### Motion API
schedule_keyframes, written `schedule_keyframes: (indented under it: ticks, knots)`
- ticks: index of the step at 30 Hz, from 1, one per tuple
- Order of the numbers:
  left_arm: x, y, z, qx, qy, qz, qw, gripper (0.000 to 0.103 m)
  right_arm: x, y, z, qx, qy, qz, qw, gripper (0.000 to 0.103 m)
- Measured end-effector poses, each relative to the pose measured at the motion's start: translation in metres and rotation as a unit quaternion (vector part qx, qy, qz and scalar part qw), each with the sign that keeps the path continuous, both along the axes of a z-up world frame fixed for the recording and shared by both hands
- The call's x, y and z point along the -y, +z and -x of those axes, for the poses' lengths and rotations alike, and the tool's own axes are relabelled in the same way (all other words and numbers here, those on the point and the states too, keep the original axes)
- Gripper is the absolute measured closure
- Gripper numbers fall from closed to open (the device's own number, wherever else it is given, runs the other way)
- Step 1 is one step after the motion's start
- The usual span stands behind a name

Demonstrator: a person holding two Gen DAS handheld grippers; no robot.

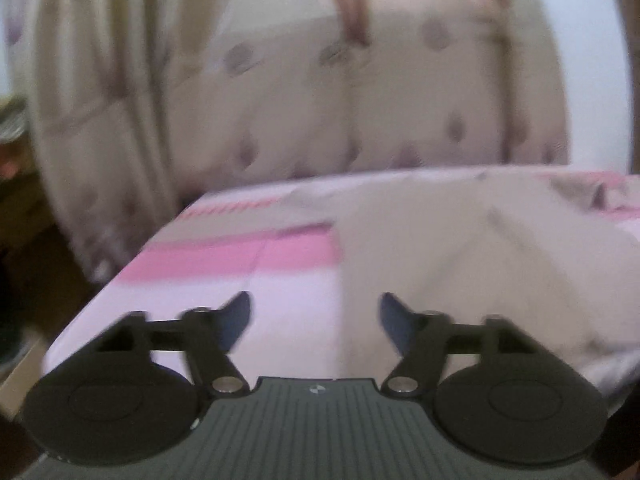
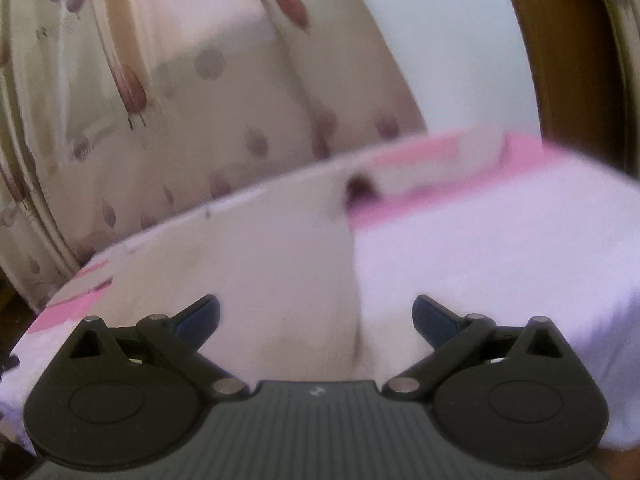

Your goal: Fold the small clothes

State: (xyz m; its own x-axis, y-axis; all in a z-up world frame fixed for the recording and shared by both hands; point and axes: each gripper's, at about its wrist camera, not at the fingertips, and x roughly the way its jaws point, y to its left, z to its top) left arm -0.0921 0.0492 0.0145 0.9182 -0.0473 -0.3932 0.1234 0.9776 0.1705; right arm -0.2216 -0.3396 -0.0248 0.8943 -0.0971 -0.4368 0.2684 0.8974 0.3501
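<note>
A beige garment [image 1: 460,256] lies spread on a pink and white sheet [image 1: 248,256], right of centre in the left wrist view. My left gripper [image 1: 316,312] hovers over the garment's left edge, open, with nothing between its fingers. In the right wrist view the same beige garment [image 2: 256,264] covers the left half of the sheet [image 2: 500,248], its right edge running straight toward me. My right gripper [image 2: 316,316] stands open above that edge, and its fingers hold nothing. Both pictures are blurred.
A patterned cream curtain [image 1: 320,92] hangs behind the bed. The bed's left edge [image 1: 120,276] drops to a dark floor. A white wall [image 2: 448,52] and a brown wooden frame [image 2: 568,64] stand at the right.
</note>
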Motion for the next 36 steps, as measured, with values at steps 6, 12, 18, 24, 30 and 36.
schedule_keyframes:
  ticks: [6, 12, 18, 24, 30, 36]
  knots:
    - [0.063, 0.006, -0.068, 0.002, -0.072, 0.062, 0.9955, 0.005, 0.073, -0.004, -0.042, 0.010, -0.008, -0.039, 0.999, 0.000]
    - [0.092, -0.020, -0.137, -0.051, -0.094, 0.100, 0.9892, 0.005, 0.176, -0.015, -0.094, 0.002, -0.080, -0.105, 0.991, 0.025]
    - [0.091, -0.055, -0.157, -0.065, -0.081, 0.102, 0.9895, 0.005, 0.255, -0.057, -0.133, 0.010, -0.123, -0.269, 0.955, 0.026]
    - [0.096, -0.060, -0.151, -0.057, -0.100, 0.093, 0.9890, 0.003, 0.277, -0.089, -0.161, 0.065, -0.162, -0.351, 0.920, 0.027]
    - [0.108, -0.062, -0.152, -0.061, -0.099, 0.067, 0.9909, 0.002, 0.300, -0.108, -0.178, 0.153, -0.210, -0.389, 0.884, 0.028]
    - [0.100, -0.063, -0.156, -0.072, -0.084, 0.092, 0.9896, 0.001, 0.313, -0.091, -0.166, 0.100, -0.254, -0.374, 0.886, 0.025]
